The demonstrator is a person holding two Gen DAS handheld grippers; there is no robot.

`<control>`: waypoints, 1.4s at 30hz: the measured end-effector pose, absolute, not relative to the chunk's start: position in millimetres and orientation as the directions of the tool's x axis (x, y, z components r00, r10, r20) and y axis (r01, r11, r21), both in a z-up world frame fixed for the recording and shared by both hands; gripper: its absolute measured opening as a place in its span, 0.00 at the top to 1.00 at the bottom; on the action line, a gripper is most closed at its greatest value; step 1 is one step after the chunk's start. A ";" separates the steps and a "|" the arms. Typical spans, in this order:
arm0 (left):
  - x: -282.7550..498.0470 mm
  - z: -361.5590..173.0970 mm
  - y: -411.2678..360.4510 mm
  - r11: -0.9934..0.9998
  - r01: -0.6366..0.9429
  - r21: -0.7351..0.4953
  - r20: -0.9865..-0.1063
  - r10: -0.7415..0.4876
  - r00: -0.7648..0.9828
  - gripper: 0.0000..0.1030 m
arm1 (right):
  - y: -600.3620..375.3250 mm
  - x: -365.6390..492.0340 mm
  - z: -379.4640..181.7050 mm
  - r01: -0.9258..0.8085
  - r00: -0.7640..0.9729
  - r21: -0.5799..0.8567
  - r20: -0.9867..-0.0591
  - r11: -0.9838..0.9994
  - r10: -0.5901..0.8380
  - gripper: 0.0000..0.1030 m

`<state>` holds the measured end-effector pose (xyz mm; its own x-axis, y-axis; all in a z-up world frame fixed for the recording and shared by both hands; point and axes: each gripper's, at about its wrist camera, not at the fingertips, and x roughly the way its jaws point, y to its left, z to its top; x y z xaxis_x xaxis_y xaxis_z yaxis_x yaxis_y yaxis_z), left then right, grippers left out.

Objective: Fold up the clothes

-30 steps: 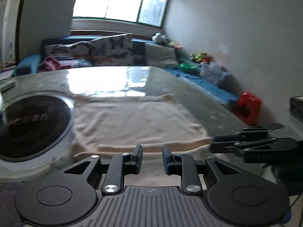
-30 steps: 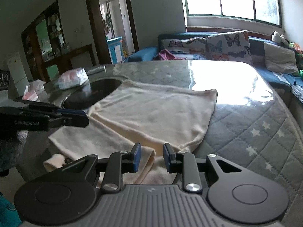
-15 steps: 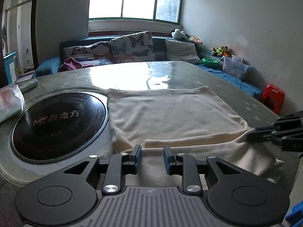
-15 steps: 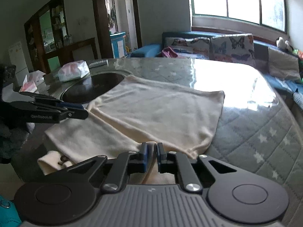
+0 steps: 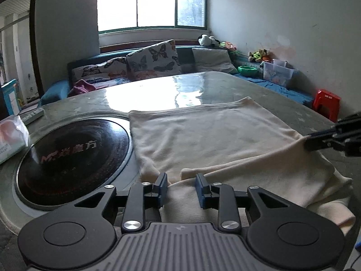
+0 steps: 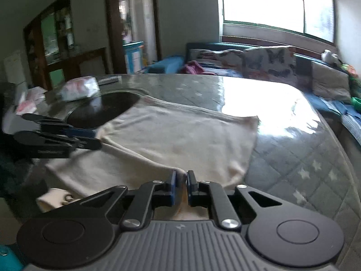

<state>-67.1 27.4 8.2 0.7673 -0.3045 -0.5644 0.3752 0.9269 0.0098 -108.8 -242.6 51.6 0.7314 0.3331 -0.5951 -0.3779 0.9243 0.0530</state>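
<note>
The near edge of the cream garment [image 5: 216, 135] is being hidden in both views behind the gripper bodies, and its lower corner is being cut off where it is hanging over the table [image 5: 203, 83] edge. The garment is being seen spread flat on the quilted, glossy table, its left side lying just beside the round dark hotplate [image 5: 72, 153], with a folded band running across its near part.

In the left wrist view, the left gripper [image 5: 181, 188] is being held with its jaws well apart over the folded band, with nothing caught between the blue pads [image 5: 163, 187]. At the right border of that view the right gripper [image 5: 315, 141] is being shown only in part, its tips meeting the cloth's right corner.

In the right wrist view, which is being blurred by motion, the right gripper [image 6: 181, 184] is being shown nearly closed, with a fold of the garment [image 6: 180, 140] pinched in the narrow gap. The left gripper [image 6: 92, 139] is being seen side-on there, at the cloth's left edge; how wide it is open cannot be told from that angle.

Only the right wrist view is taking in a plastic bag [image 6: 79, 89] behind the hotplate [image 6: 103, 110] and a doorway [image 6: 135, 27]. Only the left wrist view is showing a red stool [image 5: 326, 105] by the wall. The sofa cushions [image 5: 153, 61] are being rendered sharply there, and only as smears in the other.
</note>
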 end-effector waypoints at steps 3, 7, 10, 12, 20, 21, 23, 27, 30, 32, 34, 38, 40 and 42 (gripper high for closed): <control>-67.1 11.9 30.5 0.935 0.356 0.001 -0.563 -0.293 0.773 0.71 | -244.0 -110.7 50.4 -0.370 0.739 0.037 -0.593 0.928 0.318 0.91; -73.4 21.5 27.2 0.919 0.393 -0.017 -0.544 -0.338 0.768 0.71 | -238.6 -115.1 54.7 -0.414 0.739 0.013 -0.579 0.910 0.344 0.90; -77.1 22.6 18.7 0.900 0.435 -0.017 -0.546 -0.373 0.750 0.71 | -231.4 -116.6 56.3 -0.457 0.732 -0.011 -0.572 0.890 0.369 0.90; -78.4 21.4 13.6 0.890 0.456 -0.014 -0.551 -0.388 0.739 0.71 | -225.2 -115.0 53.5 -0.477 0.730 -0.033 -0.572 0.879 0.375 0.90; -79.5 12.5 10.0 0.876 0.482 0.008 -0.584 -0.387 0.714 0.71 | -222.5 -105.4 36.5 -0.465 0.705 -0.032 -0.617 0.885 0.348 0.90; -82.0 14.0 11.9 0.872 0.489 0.008 -0.582 -0.393 0.712 0.71 | -223.7 -108.1 37.7 -0.471 0.703 -0.031 -0.618 0.882 0.353 0.90; -88.5 17.4 15.6 0.863 0.505 0.011 -0.578 -0.407 0.707 0.70 | -225.3 -115.2 42.3 -0.490 0.695 -0.032 -0.618 0.871 0.368 0.90; -105.3 22.6 21.3 0.843 0.538 0.026 -0.584 -0.424 0.693 0.70 | -225.9 -127.8 44.6 -0.543 0.647 -0.016 -0.645 0.840 0.406 0.90; -118.9 25.2 25.7 0.829 0.557 0.047 -0.591 -0.426 0.685 0.70 | -225.3 -134.6 40.7 -0.563 0.626 -0.028 -0.667 0.826 0.404 0.90; -128.4 27.2 28.5 0.820 0.569 0.066 -0.594 -0.426 0.682 0.70 | -227.0 -139.1 43.6 -0.569 0.625 -0.032 -0.667 0.822 0.406 0.90; -137.5 28.8 30.7 0.808 0.583 0.088 -0.596 -0.426 0.680 0.70 | -225.7 -142.2 48.3 -0.576 0.630 -0.042 -0.658 0.816 0.411 0.89; -152.8 27.5 29.8 0.772 0.622 0.131 -0.601 -0.437 0.669 0.69 | -216.1 -140.7 47.8 -0.608 0.609 -0.032 -0.660 0.793 0.440 0.88; -159.6 25.6 28.1 0.753 0.640 0.153 -0.605 -0.441 0.663 0.69 | -210.7 -139.3 46.7 -0.625 0.595 -0.025 -0.662 0.780 0.456 0.87; -166.2 23.7 27.2 0.732 0.658 0.176 -0.607 -0.445 0.658 0.69 | -205.3 -137.9 45.6 -0.642 0.581 -0.018 -0.664 0.766 0.471 0.86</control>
<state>-166.2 27.2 23.7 0.6583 -0.4448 -0.6073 0.6577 0.7323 0.1765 -137.9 -205.3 45.6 0.5809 0.4712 -0.6637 -0.6423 0.7662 -0.0182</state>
